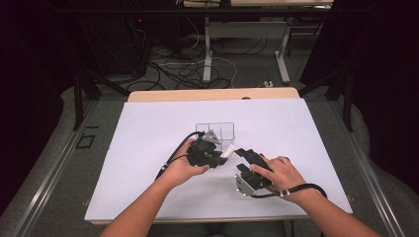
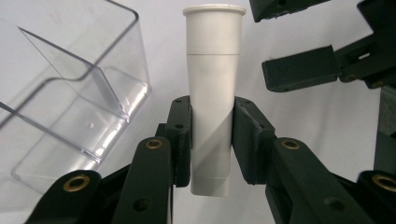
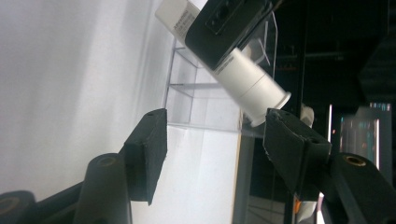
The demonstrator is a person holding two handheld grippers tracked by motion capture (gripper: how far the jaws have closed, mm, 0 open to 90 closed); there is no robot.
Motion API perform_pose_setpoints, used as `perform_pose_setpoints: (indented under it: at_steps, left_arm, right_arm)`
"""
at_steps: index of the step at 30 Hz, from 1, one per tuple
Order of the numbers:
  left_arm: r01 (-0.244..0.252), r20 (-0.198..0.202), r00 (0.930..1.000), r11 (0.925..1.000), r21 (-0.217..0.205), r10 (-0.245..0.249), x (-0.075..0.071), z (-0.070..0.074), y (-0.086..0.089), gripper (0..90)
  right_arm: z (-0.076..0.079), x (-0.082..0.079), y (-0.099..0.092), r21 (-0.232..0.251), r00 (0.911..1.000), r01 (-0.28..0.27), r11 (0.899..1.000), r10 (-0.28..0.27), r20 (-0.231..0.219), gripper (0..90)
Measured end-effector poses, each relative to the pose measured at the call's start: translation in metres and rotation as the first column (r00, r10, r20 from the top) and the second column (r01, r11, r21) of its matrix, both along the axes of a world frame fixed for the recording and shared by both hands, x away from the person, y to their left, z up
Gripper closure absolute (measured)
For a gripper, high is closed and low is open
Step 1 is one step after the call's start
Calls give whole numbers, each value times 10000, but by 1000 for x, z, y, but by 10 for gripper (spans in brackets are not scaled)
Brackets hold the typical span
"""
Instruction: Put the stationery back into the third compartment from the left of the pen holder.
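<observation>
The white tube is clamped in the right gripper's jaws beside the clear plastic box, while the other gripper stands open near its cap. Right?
Not quite. The left gripper clamps the white tube, as the left gripper view shows. The right gripper stands open near its cap, beside the clear plastic box.

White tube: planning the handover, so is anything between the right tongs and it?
Nothing visible. The left tongs clamp the white tube at mid-body; its capped end sticks out bare toward the open right tongs, beside the clear box.
</observation>
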State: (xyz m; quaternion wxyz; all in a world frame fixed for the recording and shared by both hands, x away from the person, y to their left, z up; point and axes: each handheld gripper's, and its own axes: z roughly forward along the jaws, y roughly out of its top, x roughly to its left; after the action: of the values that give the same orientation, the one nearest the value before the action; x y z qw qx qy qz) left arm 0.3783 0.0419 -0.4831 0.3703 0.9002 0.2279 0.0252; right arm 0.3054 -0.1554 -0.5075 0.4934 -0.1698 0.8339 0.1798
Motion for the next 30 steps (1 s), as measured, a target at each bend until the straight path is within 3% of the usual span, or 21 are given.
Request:
perform_pose_setpoints:
  at_steps: [5, 6, 9, 10, 11, 14, 15, 16, 18, 22, 27, 30]
  left_arm:
    - [-448, 304, 9985, 9975, -553, 465, 2, 2, 1, 707]
    - [-529, 296, 9981, 9965, -640, 548, 3, 2, 1, 706]
    - [-790, 398, 9957, 9920, -981, 832, 5, 3, 2, 706]
    - [-936, 381, 9944, 9887, -1174, 987, 5, 4, 2, 706]
    - [-941, 391, 9943, 9883, -1200, 994, 7, 5, 3, 706]
    - [-1121, 609, 9907, 9836, -1415, 1217, 10, 6, 3, 706]
    - [-1240, 537, 9896, 9806, -1516, 1334, 10, 6, 3, 707]
    - [-1257, 591, 9889, 9800, -1544, 1362, 11, 7, 3, 707]
    - [-1217, 752, 9880, 9803, -1554, 1346, 14, 8, 4, 707]
    - [-1538, 787, 9821, 9695, -1910, 1713, 16, 8, 3, 707]
    - [-1791, 999, 9737, 9589, -2202, 2048, 19, 9, 1, 707]
    - [-1977, 1027, 9683, 9500, -2418, 2277, 19, 9, -1, 707]
  right_arm:
    - [-2, 4, -10, 741, 9956, 797, 9941, -758, -552, 311]
    - [-4, 4, -13, 1121, 9896, 1214, 9863, -1116, -905, 274]
    - [-5, 11, -18, 1397, 9809, 1674, 9760, -1506, -1234, 207]
    - [-7, 12, -20, 1604, 9743, 1953, 9675, -1727, -1448, 179]
    - [-9, 13, -21, 1966, 9591, 2480, 9486, -2118, -1878, 152]
    - [-10, 19, -26, 2005, 9510, 2625, 9439, -2180, -2192, 151]
    - [-11, 20, -27, 2204, 9419, 2848, 9329, -2297, -2452, 148]
    - [-11, 21, -29, 2072, 9352, 3025, 9303, -2478, -2529, 144]
    - [-12, 22, -30, 2326, 9129, 3478, 9083, -2716, -3045, 127]
    - [-15, 28, -36, 2867, 8761, 4075, 8670, -2826, -3906, 69]
    - [-17, 33, -42, 3361, 8382, 4695, 8165, -2925, -4602, 15]
    - [-18, 34, -45, 3687, 8227, 4957, 7863, -2891, -4894, 0]
